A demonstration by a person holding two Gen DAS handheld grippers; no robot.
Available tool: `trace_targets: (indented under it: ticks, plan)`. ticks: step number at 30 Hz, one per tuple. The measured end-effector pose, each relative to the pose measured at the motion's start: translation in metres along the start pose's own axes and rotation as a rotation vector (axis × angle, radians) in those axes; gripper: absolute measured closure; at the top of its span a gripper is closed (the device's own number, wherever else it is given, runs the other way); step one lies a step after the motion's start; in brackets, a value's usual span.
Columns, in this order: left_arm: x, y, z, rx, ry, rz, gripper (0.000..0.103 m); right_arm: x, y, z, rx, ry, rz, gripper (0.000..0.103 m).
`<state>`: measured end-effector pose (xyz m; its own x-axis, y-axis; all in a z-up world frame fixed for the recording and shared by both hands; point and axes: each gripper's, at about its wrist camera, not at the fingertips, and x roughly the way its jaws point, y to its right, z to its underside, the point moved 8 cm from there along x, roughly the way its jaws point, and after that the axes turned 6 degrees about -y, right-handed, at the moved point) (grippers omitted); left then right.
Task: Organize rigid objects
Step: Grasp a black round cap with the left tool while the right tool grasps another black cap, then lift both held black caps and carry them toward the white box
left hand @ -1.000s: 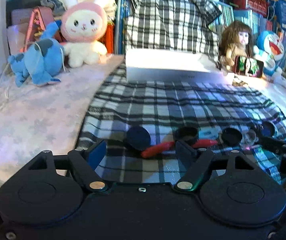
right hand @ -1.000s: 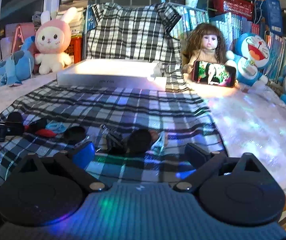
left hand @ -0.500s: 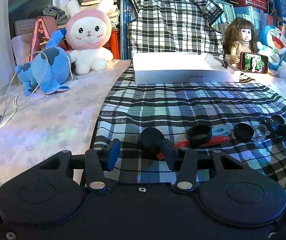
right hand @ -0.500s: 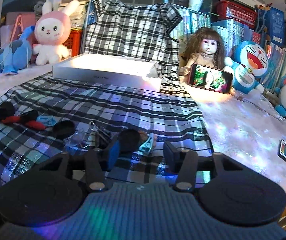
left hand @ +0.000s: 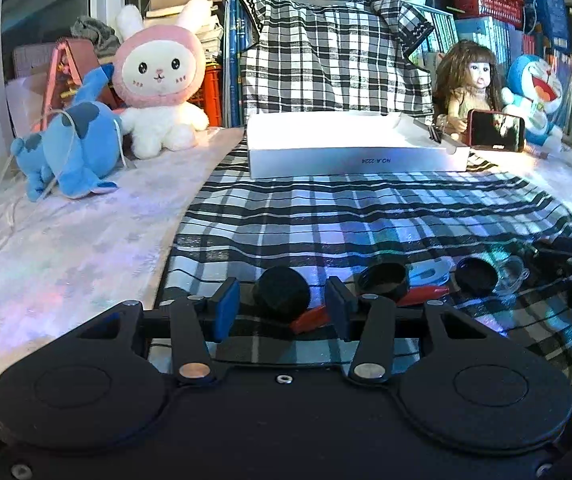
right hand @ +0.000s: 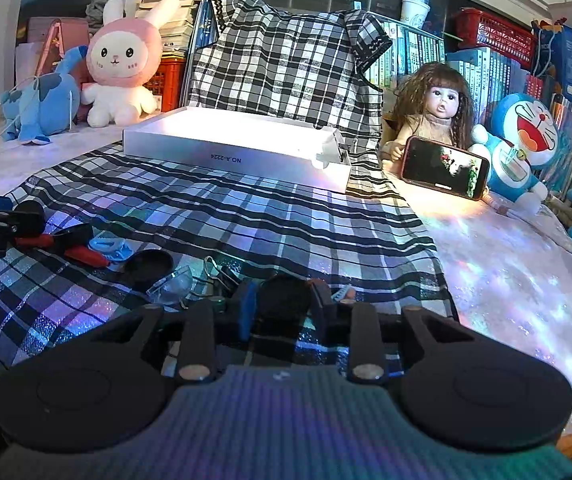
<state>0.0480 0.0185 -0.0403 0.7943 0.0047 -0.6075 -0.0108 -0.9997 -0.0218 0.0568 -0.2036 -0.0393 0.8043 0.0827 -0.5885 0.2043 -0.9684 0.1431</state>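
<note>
Two grippers, each closing around a round black plastic cap.
Left gripper [left hand: 282, 310] brackets its cap [left hand: 282, 292], contact unclear; right gripper [right hand: 284, 306] pinches another [right hand: 284, 292], lower half hidden.

Left gripper [left hand: 282, 306]: held low over the near edge of the checked cloth [left hand: 365, 216], tilted forward and down. Jaws just drawn in, flanking a black round cap [left hand: 282, 294]; thin slivers of gap visible either side, so contact unclear.

Right gripper [right hand: 284, 304]: likewise low at the near edge, further toward the cloth's right side, angled down. Jaws just closed further, pads pressed against both sides of a dark cap [right hand: 284, 294]. Both pointing roughly the same way, side by side, fingers level.
</note>
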Motion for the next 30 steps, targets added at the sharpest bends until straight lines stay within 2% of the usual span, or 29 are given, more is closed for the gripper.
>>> trace_targets:
  ticks: [11, 12, 13, 15, 17, 30]
  plan:
    - [0.017, -0.003, -0.003, -0.058, -0.036, 0.058, 0.059, 0.012, -0.001, -0.006, -0.007, -0.002, -0.028, 0.067]
    - [0.017, -0.001, -0.003, -0.050, -0.035, 0.053, 0.063, 0.013, 0.000, -0.007, -0.003, -0.002, -0.031, 0.068]
    - [0.017, 0.000, -0.003, -0.048, -0.033, 0.050, 0.071, 0.013, 0.000, -0.008, 0.004, -0.003, -0.036, 0.068]
    - [0.017, 0.001, -0.004, -0.057, -0.036, 0.071, 0.071, 0.013, 0.003, -0.009, 0.023, -0.005, -0.041, 0.076]
    - [0.015, 0.001, -0.004, -0.069, -0.035, 0.087, 0.071, 0.013, 0.007, -0.009, 0.050, -0.016, -0.038, 0.080]
    - [0.005, 0.005, -0.009, -0.075, -0.014, 0.101, 0.072, 0.002, 0.018, -0.014, 0.088, 0.011, -0.033, 0.081]
